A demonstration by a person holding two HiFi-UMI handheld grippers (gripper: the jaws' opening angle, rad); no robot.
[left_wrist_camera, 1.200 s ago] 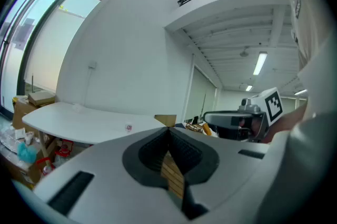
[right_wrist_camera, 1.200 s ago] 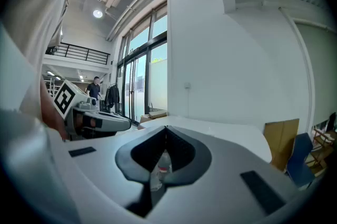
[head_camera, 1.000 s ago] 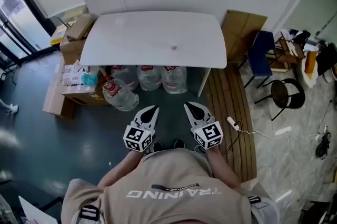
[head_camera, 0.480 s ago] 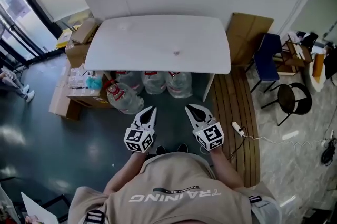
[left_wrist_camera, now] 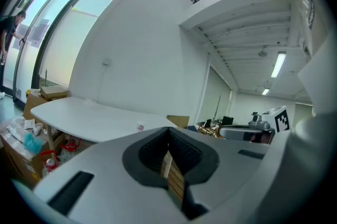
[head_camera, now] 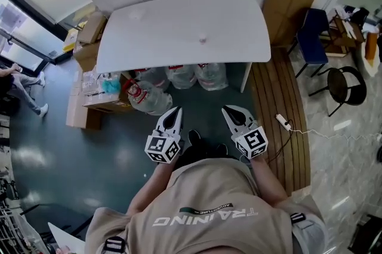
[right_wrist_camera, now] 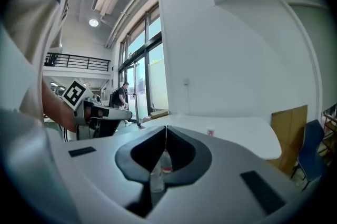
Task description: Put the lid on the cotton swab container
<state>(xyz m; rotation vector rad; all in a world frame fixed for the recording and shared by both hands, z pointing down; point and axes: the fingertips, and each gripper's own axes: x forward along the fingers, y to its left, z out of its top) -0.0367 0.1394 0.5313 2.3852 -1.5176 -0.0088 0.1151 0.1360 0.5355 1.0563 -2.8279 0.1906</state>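
Standing a good way back from the white table (head_camera: 167, 37), the person holds both tools tucked in close to the chest, so I'd say the job has not really started and this is the approach. The left gripper (head_camera: 175, 110) has its jaws pressed together at the tips with nothing between them; only floor shows through the slit behind the tips. The right gripper (head_camera: 227, 110) is the same, pinched closed and empty, pointing towards the table.

Out on the tabletop, roughly in the middle and a touch towards the near edge, sits one small container (head_camera: 203, 39), pale with a reddish mark. That is presumably the cotton swab container, though it is too small from here to be sure. I can't pick out a separate lid anywhere on the table, and whether it lies beside the container or elsewhere is not clear.

Underneath the table stand several big water bottles (head_camera: 179, 76), with cardboard boxes (head_camera: 89, 37) off to the left.

Next, to my eye, the person needs to step up to the table edge, get both tools over the top, and spread the jaws, one to steady the container and the other to find and take the lid.
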